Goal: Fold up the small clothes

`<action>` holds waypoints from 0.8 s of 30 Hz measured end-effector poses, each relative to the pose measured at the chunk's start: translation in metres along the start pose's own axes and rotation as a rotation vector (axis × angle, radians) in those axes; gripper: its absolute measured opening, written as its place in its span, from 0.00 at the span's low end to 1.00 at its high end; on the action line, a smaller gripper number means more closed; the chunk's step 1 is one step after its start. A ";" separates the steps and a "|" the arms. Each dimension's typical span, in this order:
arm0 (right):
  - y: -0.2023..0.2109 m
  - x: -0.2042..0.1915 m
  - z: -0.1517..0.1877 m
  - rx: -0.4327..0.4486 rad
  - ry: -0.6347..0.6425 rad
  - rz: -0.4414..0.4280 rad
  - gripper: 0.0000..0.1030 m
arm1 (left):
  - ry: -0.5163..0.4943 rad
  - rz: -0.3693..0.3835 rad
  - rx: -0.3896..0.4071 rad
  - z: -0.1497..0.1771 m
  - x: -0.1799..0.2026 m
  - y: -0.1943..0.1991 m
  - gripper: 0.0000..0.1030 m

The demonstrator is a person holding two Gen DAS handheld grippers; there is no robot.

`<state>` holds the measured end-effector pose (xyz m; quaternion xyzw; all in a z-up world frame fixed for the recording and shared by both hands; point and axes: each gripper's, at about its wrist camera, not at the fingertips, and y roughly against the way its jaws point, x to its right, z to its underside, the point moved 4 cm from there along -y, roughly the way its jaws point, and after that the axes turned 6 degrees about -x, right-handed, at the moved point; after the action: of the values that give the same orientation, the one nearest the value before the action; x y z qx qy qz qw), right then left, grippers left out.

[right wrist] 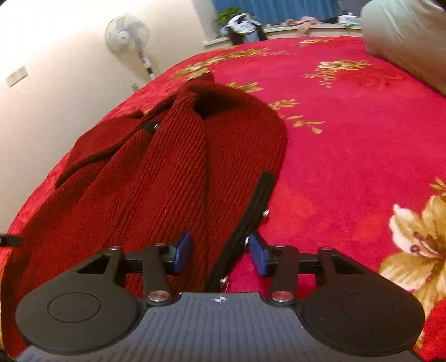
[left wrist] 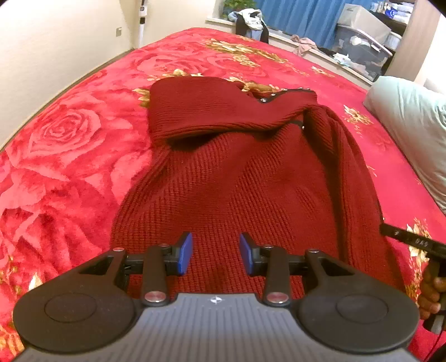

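red floral bedspread (left wrist: 69,133), cream wall (right wrist: 55,83), standing fan (right wrist: 126,34), blue curtains (left wrist: 301,14).

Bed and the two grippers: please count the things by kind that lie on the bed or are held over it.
Dark red knitted garments: 1
Pale green pillows: 1
Red flowered blankets: 1
Grippers, both open: 2, the left gripper and the right gripper
Total: 5
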<state>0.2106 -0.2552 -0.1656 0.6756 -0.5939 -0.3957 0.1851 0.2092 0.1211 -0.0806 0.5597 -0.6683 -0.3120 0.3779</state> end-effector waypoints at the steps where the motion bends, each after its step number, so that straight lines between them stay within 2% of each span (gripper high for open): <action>1: 0.003 0.002 -0.001 0.005 -0.023 0.011 0.33 | 0.003 -0.001 0.000 0.000 -0.001 0.000 0.39; 3: 0.006 0.008 -0.001 0.003 -0.065 0.042 0.33 | 0.001 -0.002 0.002 -0.001 0.000 -0.001 0.39; 7: -0.008 0.009 0.009 -0.077 -0.077 -0.041 0.34 | -0.008 -0.001 -0.001 -0.001 0.002 -0.004 0.39; 8: -0.007 0.005 0.010 -0.062 -0.049 -0.028 0.32 | -0.009 -0.001 -0.001 -0.002 0.004 -0.004 0.39; 9: -0.009 0.004 0.009 -0.059 -0.030 -0.021 0.25 | -0.010 0.001 -0.001 -0.002 0.004 -0.004 0.39; 10: -0.008 0.002 0.007 -0.054 -0.022 -0.027 0.07 | -0.011 0.002 0.000 -0.002 0.005 -0.004 0.39; 13: 0.002 -0.002 -0.005 -0.034 0.003 -0.076 0.06 | -0.007 0.007 0.008 -0.004 0.005 -0.002 0.39; 16: 0.029 0.000 -0.032 0.004 0.080 -0.101 0.06 | 0.008 0.020 0.020 -0.006 0.002 0.003 0.39; 18: 0.054 0.019 -0.068 0.055 0.115 -0.026 0.06 | 0.014 0.026 0.029 -0.007 0.001 0.006 0.39; 19: 0.064 0.039 -0.090 0.083 0.119 0.046 0.06 | 0.015 0.030 0.031 -0.007 0.000 0.007 0.39; 21: 0.075 0.089 -0.132 0.123 0.058 0.274 0.08 | 0.012 0.033 0.032 -0.007 -0.002 0.008 0.39; 23: 0.093 0.146 -0.165 0.217 -0.075 0.523 0.10 | 0.017 0.034 0.036 -0.008 -0.004 0.010 0.39; 24: 0.103 0.165 -0.172 0.264 -0.128 0.582 0.10 | 0.027 0.039 0.038 -0.009 -0.006 0.011 0.39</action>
<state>0.2701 -0.4728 -0.0371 0.4694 -0.8186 -0.2875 0.1638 0.2120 0.1287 -0.0674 0.5578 -0.6796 -0.2846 0.3821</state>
